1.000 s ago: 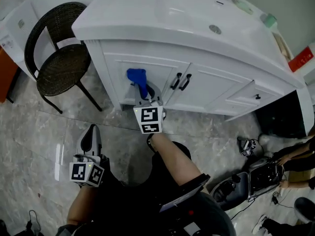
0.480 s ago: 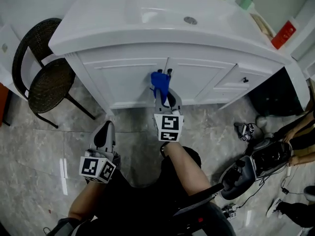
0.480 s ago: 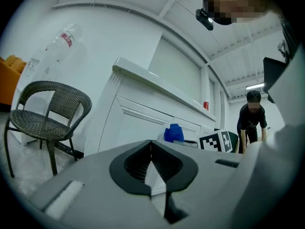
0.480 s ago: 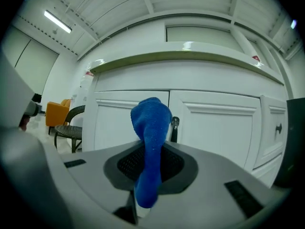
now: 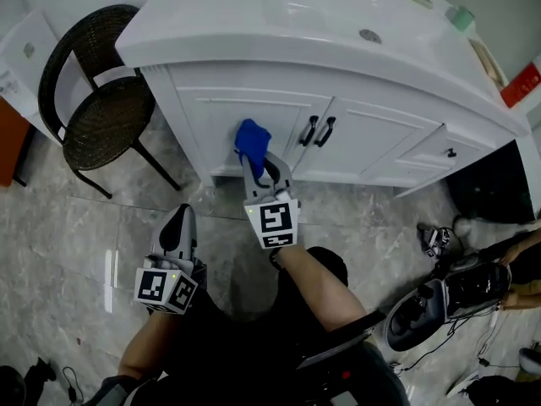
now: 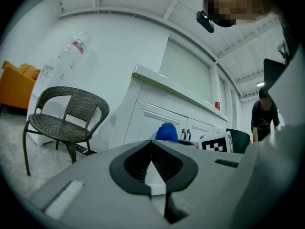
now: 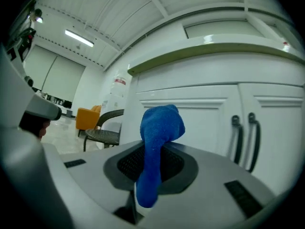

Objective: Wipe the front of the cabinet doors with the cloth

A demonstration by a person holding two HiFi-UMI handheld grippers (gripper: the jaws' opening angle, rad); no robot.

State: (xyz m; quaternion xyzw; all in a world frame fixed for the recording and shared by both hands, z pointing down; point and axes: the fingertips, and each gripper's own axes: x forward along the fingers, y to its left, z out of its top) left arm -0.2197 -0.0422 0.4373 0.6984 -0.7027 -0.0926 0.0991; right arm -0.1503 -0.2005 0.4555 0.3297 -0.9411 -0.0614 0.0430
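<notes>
The blue cloth (image 7: 159, 142) is gripped between the fingers (image 7: 132, 164) of the right gripper (image 5: 256, 157). Its lower end is pinched where the two dark pads meet, and its bunched upper end stands up above and beyond the fingertips. Straight ahead of those fingertips the left cabinet door (image 5: 241, 112) is seen, with the cloth (image 5: 252, 138) held in front of its lower panel. Whether the fabric is pressed against the door or is just short of it cannot be told from any view. To the right of the fingertips, at the seam between the doors, two dark handles (image 7: 244, 137) are mounted upright side by side, and the right cabinet door (image 5: 368, 138) lies beyond them. Above the fingertips the edge of the white countertop (image 5: 254, 45) projects over both doors. The left gripper (image 5: 179, 220) is held low and well back from the cabinet, behind and to the left of the right gripper's fingers, over the grey marble-patterned floor (image 5: 59, 227). Its fingers (image 6: 138, 164) are closed on each other and nothing is held between them. Ahead of its fingertips and to their left a dark wicker chair (image 6: 64, 113) stands beside the cabinet's end. Ahead and slightly to their right the cloth and the marker cube (image 6: 217, 142) of the right gripper are seen against the doors.
</notes>
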